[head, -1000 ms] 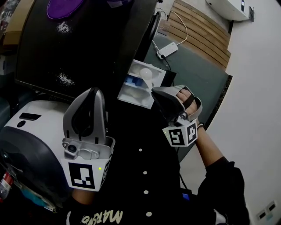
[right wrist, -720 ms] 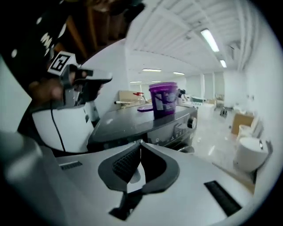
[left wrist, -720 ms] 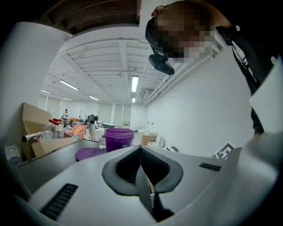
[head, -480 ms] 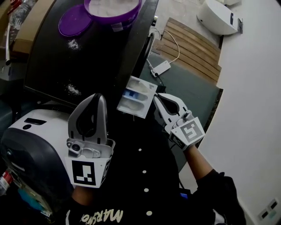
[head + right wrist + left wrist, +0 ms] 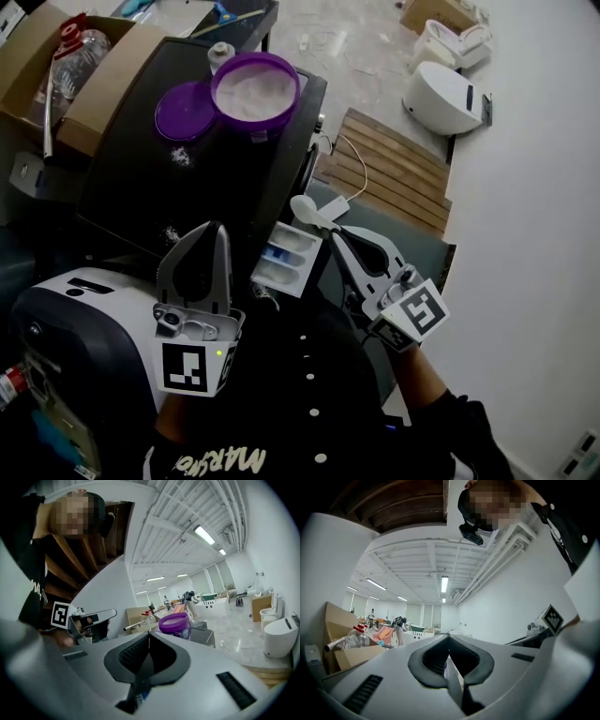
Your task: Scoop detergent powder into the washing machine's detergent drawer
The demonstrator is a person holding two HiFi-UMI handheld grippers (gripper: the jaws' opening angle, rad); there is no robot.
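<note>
The purple tub of white detergent powder stands open on the black washing machine, its lid beside it. The detergent drawer is pulled out at the machine's front. My right gripper is shut on the handle of a white scoop, which it holds just above and right of the drawer. My left gripper is shut and holds nothing, in front of the machine and left of the drawer. In the right gripper view the tub lies ahead past the shut right gripper.
Spilled powder dots the machine's top. Cardboard boxes and a plastic bottle stand to the left. A wooden pallet and a white toilet are on the floor at the right. A white-and-grey appliance sits at lower left.
My right gripper has risen from over the drawer and rolled, carrying the scoop up beside it. The left gripper rose a little. The head view has tilted up, bringing the tub into sight.
</note>
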